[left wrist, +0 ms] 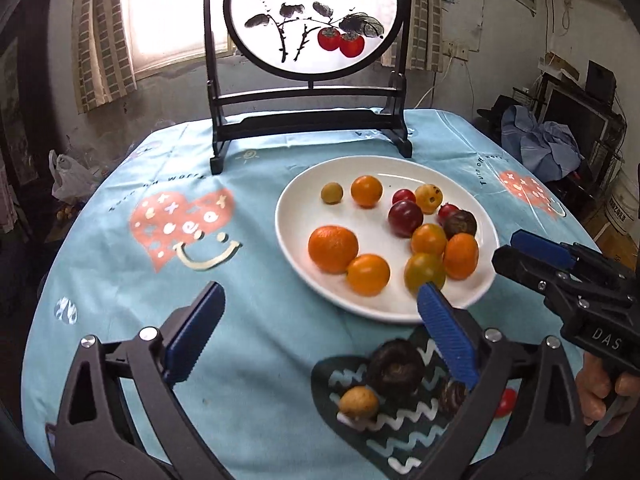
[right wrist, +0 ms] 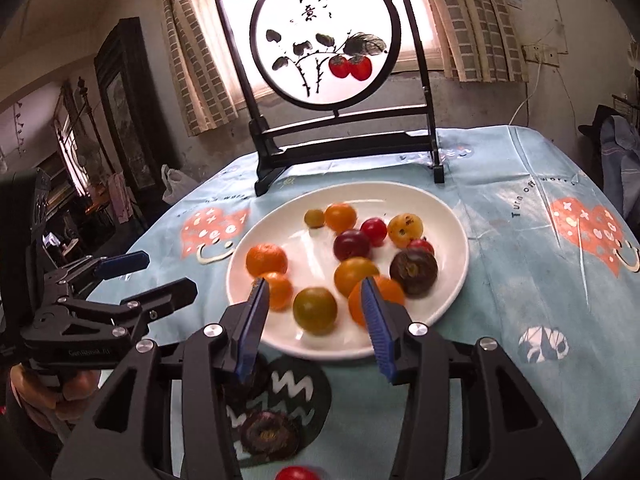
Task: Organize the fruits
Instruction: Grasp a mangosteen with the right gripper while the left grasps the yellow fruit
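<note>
Spread left gripper (left wrist: 320,320) fingers (left wrist: 446,336) hover empty above the dark mangosteen (left wrist: 396,366), near the plate (left wrist: 316,196).

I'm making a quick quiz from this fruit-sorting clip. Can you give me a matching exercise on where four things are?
Things:
1. big orange mandarin
2. large dark mushroom-like piece
3. round painted screen
4. small yellow-brown fruit

Places:
A. at the table's far edge
B. on the white plate
C. on the dark zigzag patch, nearer the plate
D. on the dark zigzag patch, nearer the camera

Pairs: 1-B, 2-C, 3-A, 4-D
</note>
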